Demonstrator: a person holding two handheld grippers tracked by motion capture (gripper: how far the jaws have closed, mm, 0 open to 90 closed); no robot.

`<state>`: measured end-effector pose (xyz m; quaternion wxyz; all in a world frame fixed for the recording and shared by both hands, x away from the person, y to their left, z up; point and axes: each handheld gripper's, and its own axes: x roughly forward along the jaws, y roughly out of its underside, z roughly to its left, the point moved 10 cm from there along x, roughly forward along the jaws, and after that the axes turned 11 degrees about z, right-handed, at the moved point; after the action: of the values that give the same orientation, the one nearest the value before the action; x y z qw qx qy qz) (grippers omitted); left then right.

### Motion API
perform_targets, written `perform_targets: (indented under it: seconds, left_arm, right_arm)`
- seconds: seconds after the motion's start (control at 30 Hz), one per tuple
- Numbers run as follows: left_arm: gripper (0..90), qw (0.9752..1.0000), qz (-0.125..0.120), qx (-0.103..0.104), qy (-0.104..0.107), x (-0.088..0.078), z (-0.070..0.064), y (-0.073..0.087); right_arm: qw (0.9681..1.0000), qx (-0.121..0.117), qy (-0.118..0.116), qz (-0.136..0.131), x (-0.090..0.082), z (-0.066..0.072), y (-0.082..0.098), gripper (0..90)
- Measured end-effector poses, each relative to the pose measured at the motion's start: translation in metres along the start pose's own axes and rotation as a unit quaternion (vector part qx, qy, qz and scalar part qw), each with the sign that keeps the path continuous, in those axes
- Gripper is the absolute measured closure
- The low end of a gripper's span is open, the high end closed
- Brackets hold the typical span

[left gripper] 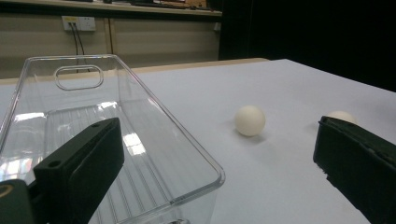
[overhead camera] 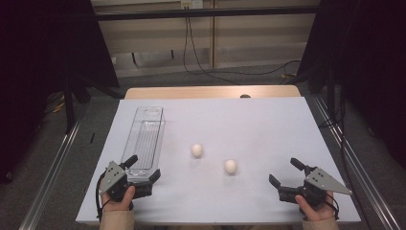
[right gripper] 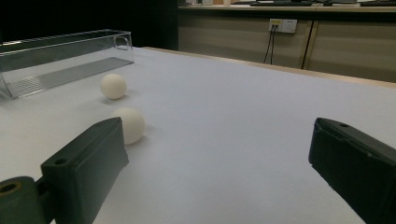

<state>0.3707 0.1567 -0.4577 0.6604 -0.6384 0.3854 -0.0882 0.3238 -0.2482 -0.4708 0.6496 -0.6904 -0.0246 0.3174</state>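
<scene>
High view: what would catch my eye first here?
Two white balls sit apart in the middle of the pale table. A long clear plastic box lies empty along the left side. At the near edge, each hand holds an open black claw, left and right.

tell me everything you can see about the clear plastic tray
The clear plastic tray is long, narrow and transparent, with a ribbed floor, rounded rim and an oval handle cutout in its far end wall. It stands upright and empty on the left of the white table, lengthwise away from the person. The open left gripper straddles its near end.
</scene>
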Motion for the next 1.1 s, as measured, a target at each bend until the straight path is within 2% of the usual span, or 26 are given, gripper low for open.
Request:
perform_targets:
  seconds: [0.6, 1.1]
  left_arm:
    - [1.8, 0.9999, -0.002, -0.011, 0.010, 0.0021, -0.0038, -0.0036]
    - [1.8, 0.9998, 0.004, -0.004, 0.019, 0.0091, -0.0085, -0.0062]
  right_arm:
    - [1.0000, -0.003, -0.004, -0.001, 0.0001, 0.0010, -0.0010, 3.1]
    - [1.0000, -0.005, -0.006, -0.002, 0.0003, 0.0023, -0.0017, 3.1]
